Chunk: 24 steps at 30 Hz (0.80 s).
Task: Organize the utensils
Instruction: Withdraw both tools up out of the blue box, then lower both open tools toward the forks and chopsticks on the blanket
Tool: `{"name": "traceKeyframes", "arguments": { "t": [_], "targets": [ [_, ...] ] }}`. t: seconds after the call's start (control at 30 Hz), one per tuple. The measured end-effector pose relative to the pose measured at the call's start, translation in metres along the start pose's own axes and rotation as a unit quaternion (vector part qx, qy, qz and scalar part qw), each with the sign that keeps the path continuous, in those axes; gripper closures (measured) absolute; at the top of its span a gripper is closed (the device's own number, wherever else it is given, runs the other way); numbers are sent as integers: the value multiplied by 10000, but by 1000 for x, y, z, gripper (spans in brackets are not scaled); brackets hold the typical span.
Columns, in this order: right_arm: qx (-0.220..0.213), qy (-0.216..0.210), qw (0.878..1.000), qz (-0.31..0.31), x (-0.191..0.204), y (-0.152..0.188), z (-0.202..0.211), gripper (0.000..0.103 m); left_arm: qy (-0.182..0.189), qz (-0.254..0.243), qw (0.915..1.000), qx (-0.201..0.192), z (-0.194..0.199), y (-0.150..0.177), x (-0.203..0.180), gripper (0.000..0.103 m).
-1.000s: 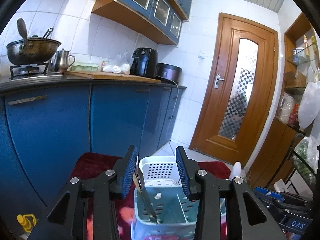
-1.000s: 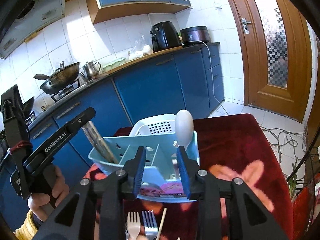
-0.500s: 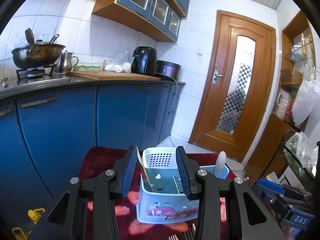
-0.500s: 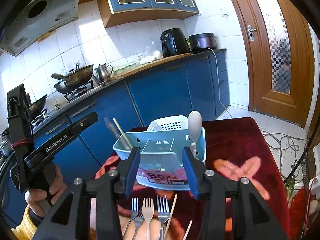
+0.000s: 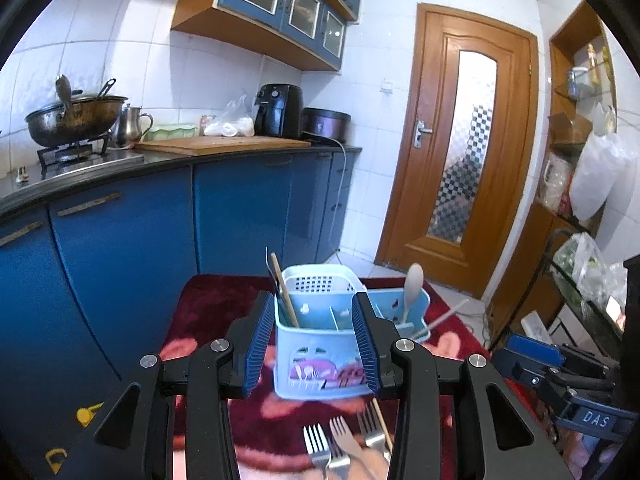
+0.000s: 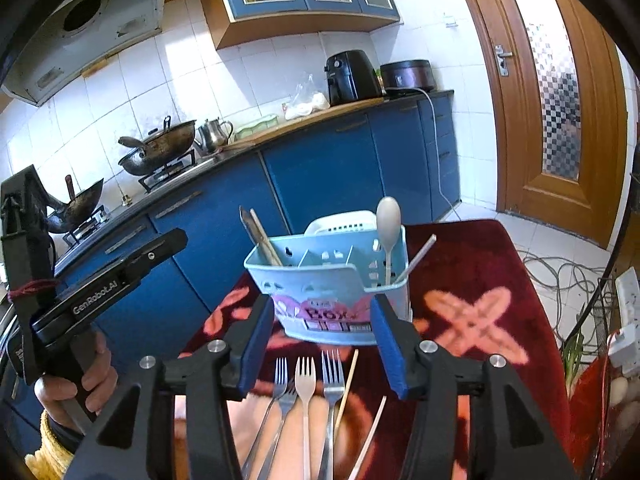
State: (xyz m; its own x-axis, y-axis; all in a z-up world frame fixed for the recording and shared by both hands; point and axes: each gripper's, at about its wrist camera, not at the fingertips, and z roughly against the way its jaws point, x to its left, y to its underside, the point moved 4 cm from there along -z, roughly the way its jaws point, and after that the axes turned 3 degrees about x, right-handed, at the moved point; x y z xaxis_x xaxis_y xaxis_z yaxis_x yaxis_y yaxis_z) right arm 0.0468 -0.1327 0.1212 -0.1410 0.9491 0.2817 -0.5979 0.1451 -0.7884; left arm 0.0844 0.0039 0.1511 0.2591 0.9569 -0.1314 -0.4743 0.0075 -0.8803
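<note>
Three forks [image 6: 306, 384] lie tines-up at the bottom centre of the right wrist view, just in front of the pale blue utensil caddy [image 6: 328, 292] on the dark red patterned cloth [image 6: 476, 280], with loose chopsticks [image 6: 346, 384] beside them. The caddy already holds a white spoon [image 6: 389, 220] in its right compartment and chopsticks with a dark utensil in its left one. The right gripper [image 6: 322, 348] has just been opening and stands spread with nothing between its fingers; the left gripper [image 5: 308, 344] is part spread and empty too, the caddy only framed behind it.

Risks, as I judge them — the forks lie close together, so a pinch may lift two at once or skid one across the cloth; a hard nudge could tip the light caddy.

Readable writing: "BOX" on the caddy front, "GenRobot.AI" on the left gripper body at the left edge, "DAS" at the lower right of the left wrist view
</note>
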Motion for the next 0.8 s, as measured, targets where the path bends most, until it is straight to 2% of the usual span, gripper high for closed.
{"name": "traceKeyframes", "arguments": {
  "t": [0.47, 0.8],
  "targets": [
    [634, 185, 9977, -174, -14, 36, -14, 47, -25, -24, 9977, 677, 6, 39, 2, 61],
    [1062, 283, 9935, -299, -28, 60, -33, 47, -117, 77, 9907, 1355, -12, 76, 10, 61]
  ]
}}
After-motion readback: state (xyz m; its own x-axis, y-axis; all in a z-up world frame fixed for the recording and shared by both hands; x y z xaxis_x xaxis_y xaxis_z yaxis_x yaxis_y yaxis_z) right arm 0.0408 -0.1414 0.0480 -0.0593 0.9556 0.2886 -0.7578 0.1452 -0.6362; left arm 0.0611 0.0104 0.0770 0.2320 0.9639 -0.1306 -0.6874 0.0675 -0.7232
